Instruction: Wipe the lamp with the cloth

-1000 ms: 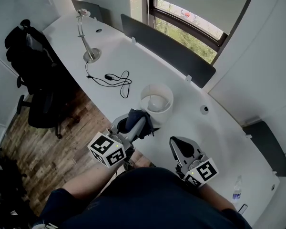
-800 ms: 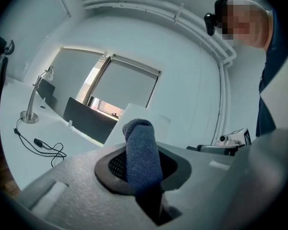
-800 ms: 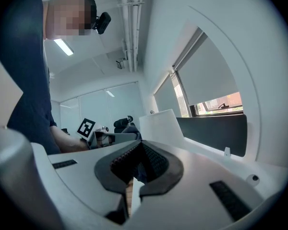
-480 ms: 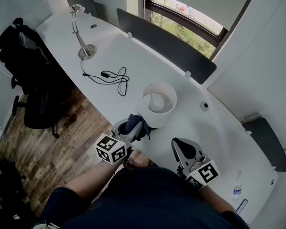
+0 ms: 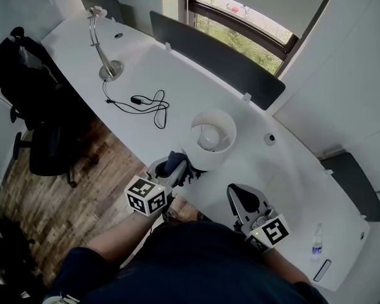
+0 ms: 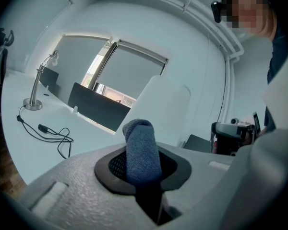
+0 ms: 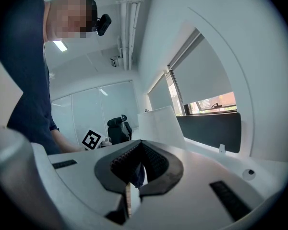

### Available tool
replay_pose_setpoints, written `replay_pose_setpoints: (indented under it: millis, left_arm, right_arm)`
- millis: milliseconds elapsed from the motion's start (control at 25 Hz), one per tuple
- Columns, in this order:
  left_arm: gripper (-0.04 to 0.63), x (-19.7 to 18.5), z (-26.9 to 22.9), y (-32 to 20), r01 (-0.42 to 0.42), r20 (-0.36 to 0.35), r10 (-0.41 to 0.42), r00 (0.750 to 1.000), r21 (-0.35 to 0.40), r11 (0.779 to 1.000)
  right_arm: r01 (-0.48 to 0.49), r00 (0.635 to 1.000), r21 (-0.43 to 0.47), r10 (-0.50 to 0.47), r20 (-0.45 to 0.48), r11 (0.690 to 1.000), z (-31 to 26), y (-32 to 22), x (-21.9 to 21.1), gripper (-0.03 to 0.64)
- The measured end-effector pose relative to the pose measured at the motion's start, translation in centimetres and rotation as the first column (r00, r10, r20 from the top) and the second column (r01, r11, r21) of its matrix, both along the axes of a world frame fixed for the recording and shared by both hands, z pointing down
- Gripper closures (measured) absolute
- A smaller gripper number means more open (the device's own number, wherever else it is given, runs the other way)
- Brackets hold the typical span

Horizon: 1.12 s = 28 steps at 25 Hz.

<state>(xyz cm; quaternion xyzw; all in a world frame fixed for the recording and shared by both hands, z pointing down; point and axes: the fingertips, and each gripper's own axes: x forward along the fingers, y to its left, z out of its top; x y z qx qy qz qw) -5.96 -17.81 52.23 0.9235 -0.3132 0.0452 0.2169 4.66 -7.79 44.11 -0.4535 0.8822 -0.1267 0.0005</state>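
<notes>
two grippers are in play, and the left gripper (image 5: 167,173) does the work: its jaws are clamped on a folded blue cloth (image 6: 141,147), which stands up out of the pads as a rounded roll. the right gripper (image 5: 243,199) has its jaws drawn together with nothing between them, and it hangs over the near edge of the white desk (image 5: 177,81), at about 5 o'clock from the lamp.

the lamp (image 5: 211,138), with its white drum shade, stands near the middle of the desk. the cloth sits just beside the shade's lower outer wall, at about 8 o'clock from it. whether the fabric presses on the shade cannot be told from here; in the left gripper view the shade rises right behind the roll.

the step in hand looks like bringing the cloth onto the shade to begin the wipe. the next move likely calls for light pressure against the wall, then a sweep round or up it, gentle enough that the lamp does not tip. the idle gripper could steady it.

farther out, a black cable (image 5: 147,104) lies coiled at 10 o'clock from the lamp, and a thin-armed light (image 5: 101,43) stands beyond it at 10 to 11 o'clock. a dark divider panel (image 5: 215,59) runs along the far edge at 12 o'clock.
</notes>
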Motion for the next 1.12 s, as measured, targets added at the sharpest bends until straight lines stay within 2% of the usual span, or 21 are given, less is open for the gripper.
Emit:
replay_pose_setpoints:
  millis: [440, 680, 840, 1120]
  left_arm:
    - [0.528, 1.1, -10.9, -0.8, -0.047, -0.105, 0.066, 0.992, 0.172, 0.984]
    - [0.528, 0.6, -13.8, -2.1, -0.047, -0.102, 0.074, 0.992, 0.244, 0.969]
    - [0.528, 0.4, -13.7, -3.0, -0.053, -0.098, 0.080, 0.992, 0.252, 0.966]
    - [0.528, 0.0, -10.3, -4.7, -0.057, -0.077, 0.073, 0.994, 0.197, 0.979]
  right_arm:
    - [-0.021, 0.999, 0.046, 0.020, 0.027, 0.999, -1.4, -0.7, -0.6, 0.607]
    - [-0.023, 0.999, 0.066, 0.021, 0.033, 0.998, -2.2, -0.8, -0.7, 0.607]
    - [-0.028, 0.999, 0.060, 0.026, 0.024, 0.998, -2.2, -1.1, -0.7, 0.607]
    - [-0.056, 0.998, 0.035, 0.056, 0.002, 0.998, -1.7, -1.3, -0.4, 0.607]
